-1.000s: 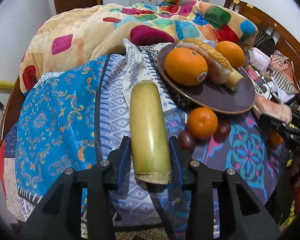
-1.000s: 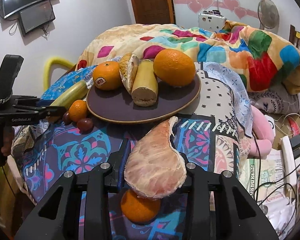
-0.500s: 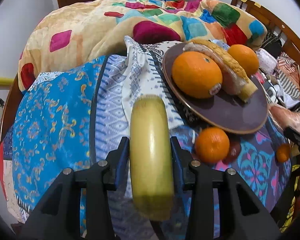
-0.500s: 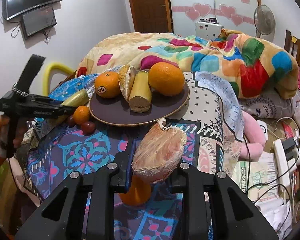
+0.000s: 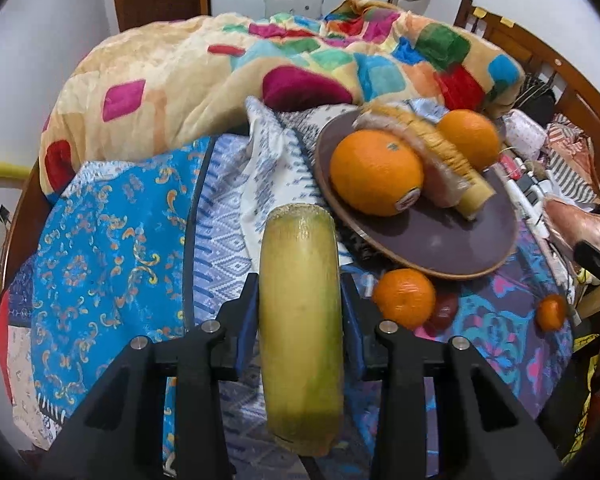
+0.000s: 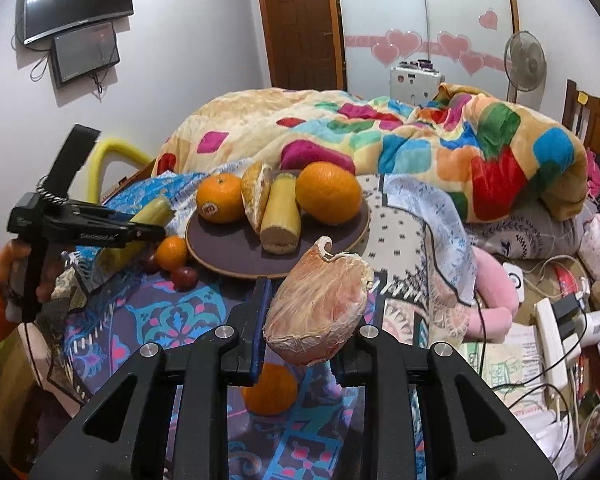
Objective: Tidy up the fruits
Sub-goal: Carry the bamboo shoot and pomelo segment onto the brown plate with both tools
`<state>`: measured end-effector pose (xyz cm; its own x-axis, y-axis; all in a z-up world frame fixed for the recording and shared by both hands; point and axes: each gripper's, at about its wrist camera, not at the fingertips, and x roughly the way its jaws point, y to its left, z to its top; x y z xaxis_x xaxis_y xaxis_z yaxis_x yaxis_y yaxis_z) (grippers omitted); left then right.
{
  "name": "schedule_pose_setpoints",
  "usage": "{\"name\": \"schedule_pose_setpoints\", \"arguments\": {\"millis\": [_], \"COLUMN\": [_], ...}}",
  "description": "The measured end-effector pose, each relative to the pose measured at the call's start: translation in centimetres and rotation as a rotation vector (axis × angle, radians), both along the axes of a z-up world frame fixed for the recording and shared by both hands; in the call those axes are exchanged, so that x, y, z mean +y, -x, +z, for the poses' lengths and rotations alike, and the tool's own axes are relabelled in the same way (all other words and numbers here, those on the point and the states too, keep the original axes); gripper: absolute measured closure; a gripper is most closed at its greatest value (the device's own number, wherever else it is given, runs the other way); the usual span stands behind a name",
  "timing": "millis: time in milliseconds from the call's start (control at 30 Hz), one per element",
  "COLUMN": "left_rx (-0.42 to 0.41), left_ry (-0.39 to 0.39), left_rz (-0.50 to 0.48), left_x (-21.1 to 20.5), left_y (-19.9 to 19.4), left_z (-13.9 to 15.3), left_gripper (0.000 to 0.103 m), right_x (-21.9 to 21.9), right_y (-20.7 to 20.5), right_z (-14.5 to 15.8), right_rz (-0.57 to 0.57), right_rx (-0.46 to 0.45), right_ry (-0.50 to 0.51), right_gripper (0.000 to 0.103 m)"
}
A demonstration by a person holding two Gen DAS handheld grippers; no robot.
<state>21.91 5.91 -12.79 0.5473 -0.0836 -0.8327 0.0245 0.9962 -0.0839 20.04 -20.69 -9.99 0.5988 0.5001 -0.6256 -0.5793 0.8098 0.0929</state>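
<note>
My left gripper (image 5: 300, 304) is shut on a yellow-green sugarcane piece (image 5: 300, 320) and holds it above the patterned cloth, left of the dark round plate (image 5: 440, 240). The plate holds two big oranges (image 5: 376, 176), a pomelo segment and another cane piece. My right gripper (image 6: 304, 308) is shut on a peeled pink pomelo segment (image 6: 320, 304), raised in front of the plate (image 6: 236, 256). A small orange (image 6: 270, 390) lies under it. The left gripper also shows in the right wrist view (image 6: 140, 234).
A small orange (image 5: 404, 298) and dark red fruits (image 5: 444, 312) lie by the plate's near edge. Another small orange (image 5: 552, 312) lies to the right. A colourful blanket (image 5: 260, 64) is heaped behind. Cables and clutter (image 6: 552, 320) fill the right side.
Both grippers have lifted their fruit off the cloth. The cane piece is raised and tilted toward the camera. The pomelo segment has risen clear of the small orange.
</note>
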Motion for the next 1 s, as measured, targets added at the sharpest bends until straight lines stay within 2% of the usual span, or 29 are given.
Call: {"name": "schedule_pose_setpoints", "arguments": {"millis": [233, 467, 767, 1000], "left_rx": [-0.095, -0.160, -0.151, -0.124], "left_ry": [0.016, 0.030, 0.088, 0.089], "left_rz": [-0.034, -0.071, -0.106, -0.143], "left_x": [-1.2, -3.0, -5.3, -6.7], "left_y": [0.9, -0.1, -3.5, -5.5], "left_z": [3.6, 6.2, 6.0, 5.0], "left_gripper": [0.065, 0.066, 0.066, 0.066], "right_x": [0.8, 2.3, 4.8, 6.6], "right_y": [-1.0, -2.5, -5.4, -7.1], "right_z": [1.0, 1.7, 1.8, 1.1], "right_rz": [-0.002, 0.009, 0.049, 0.108], "right_rx": [-0.029, -0.061, -0.089, -0.105], "right_ry": [-0.027, -0.032, -0.022, 0.016], "right_gripper": [0.080, 0.080, 0.080, 0.080]}}
